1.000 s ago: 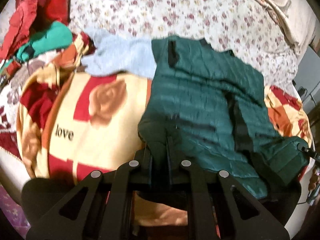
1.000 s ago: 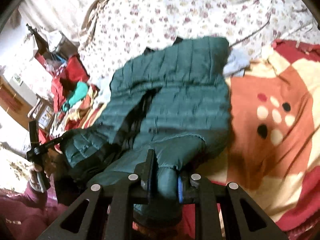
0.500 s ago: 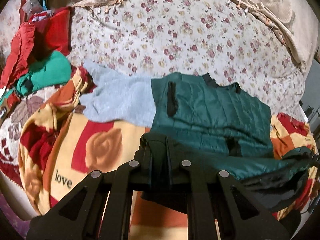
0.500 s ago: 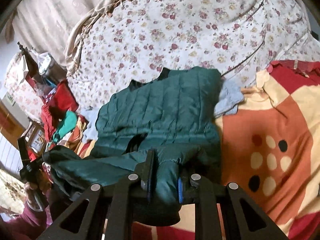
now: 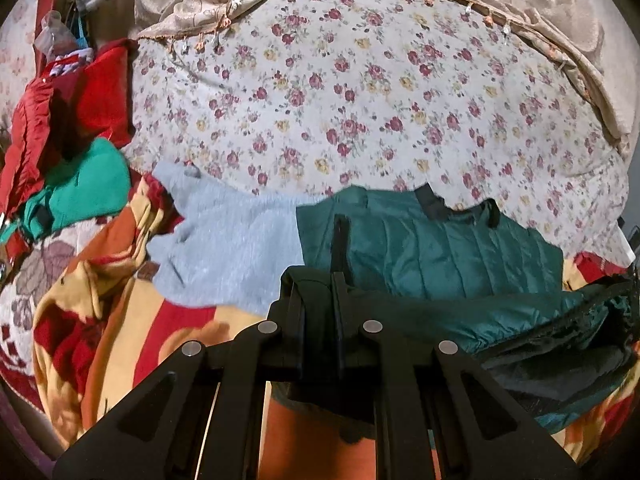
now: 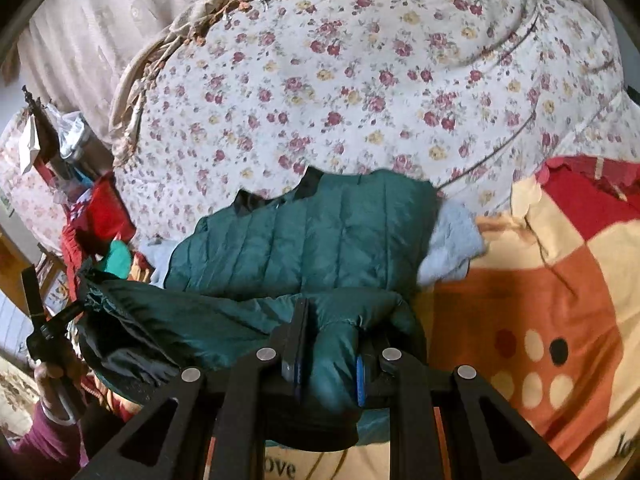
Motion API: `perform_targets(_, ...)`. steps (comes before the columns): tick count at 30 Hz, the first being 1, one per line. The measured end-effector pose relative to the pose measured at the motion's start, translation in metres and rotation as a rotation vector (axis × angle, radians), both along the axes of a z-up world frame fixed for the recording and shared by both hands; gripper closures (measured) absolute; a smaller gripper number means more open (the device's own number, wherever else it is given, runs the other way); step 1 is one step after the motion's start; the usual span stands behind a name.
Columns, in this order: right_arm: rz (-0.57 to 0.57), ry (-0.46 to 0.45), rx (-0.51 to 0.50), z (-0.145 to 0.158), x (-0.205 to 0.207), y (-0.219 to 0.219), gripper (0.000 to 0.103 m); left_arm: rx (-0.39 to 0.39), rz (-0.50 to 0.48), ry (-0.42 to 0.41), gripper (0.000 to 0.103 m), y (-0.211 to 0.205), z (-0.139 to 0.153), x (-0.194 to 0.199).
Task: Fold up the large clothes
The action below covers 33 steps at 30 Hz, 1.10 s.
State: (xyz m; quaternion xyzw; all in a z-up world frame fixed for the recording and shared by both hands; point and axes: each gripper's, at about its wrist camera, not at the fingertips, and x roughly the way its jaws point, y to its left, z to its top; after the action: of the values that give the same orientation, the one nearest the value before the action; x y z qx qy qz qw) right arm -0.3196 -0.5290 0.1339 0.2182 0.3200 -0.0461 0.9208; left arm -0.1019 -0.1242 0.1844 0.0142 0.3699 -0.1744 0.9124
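Observation:
A dark green quilted jacket (image 5: 432, 248) lies on the bed, its near hem lifted and stretched between both grippers. My left gripper (image 5: 318, 300) is shut on the jacket's left bottom corner. My right gripper (image 6: 332, 344) is shut on a bunched fold of the jacket (image 6: 304, 240) at its right bottom corner. In the right wrist view the left gripper (image 6: 52, 328) shows at the far left, holding the other corner. The jacket's collar end rests flat toward the floral sheet.
A grey sweater (image 5: 228, 240) lies under the jacket's left side. A red, orange and cream blanket (image 6: 552, 320) covers the near bed. A floral sheet (image 5: 360, 100) lies beyond. Red and green clothes (image 5: 72, 152) pile at the left. A beige curtain (image 5: 540, 8) hangs behind.
Both grippers have lifted the jacket's near hem and carried it forward over the jacket, so less of the jacket shows flat. The grey sweater is more exposed.

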Motion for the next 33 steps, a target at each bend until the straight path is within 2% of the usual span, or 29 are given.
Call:
perform_targets(12, -0.091, 0.022, -0.013, 0.007, 0.083, -0.043, 0.086, 0.051, 0.087, 0.001, 0.093, -0.052, -0.011, 0.086)
perform_targets(18, -0.152, 0.078, 0.002, -0.031, 0.137, -0.066, 0.086, 0.109, 0.148, 0.056, 0.093, -0.082, -0.048, 0.13)
perform_targets(21, -0.166, 0.071, 0.046, -0.053, 0.154, -0.076, 0.081, 0.155, 0.162, 0.072, 0.092, -0.095, -0.071, 0.143)
perform_targets(26, -0.158, 0.036, 0.094, -0.047, 0.147, -0.081, 0.067, 0.165, 0.173, 0.082, 0.091, -0.101, -0.087, 0.151)
perform_targets(28, -0.145, 0.011, 0.081, -0.036, 0.134, -0.078, 0.044, 0.158, 0.171, 0.085, 0.091, -0.101, -0.089, 0.152)
perform_targets(30, -0.146, -0.013, 0.056, -0.025, 0.122, -0.073, 0.026, 0.159, 0.174, 0.083, 0.091, -0.103, -0.09, 0.152)
perform_targets(33, -0.148, -0.042, -0.012, -0.009, 0.105, -0.059, 0.026, 0.16, 0.172, 0.077, 0.091, -0.104, -0.091, 0.151)
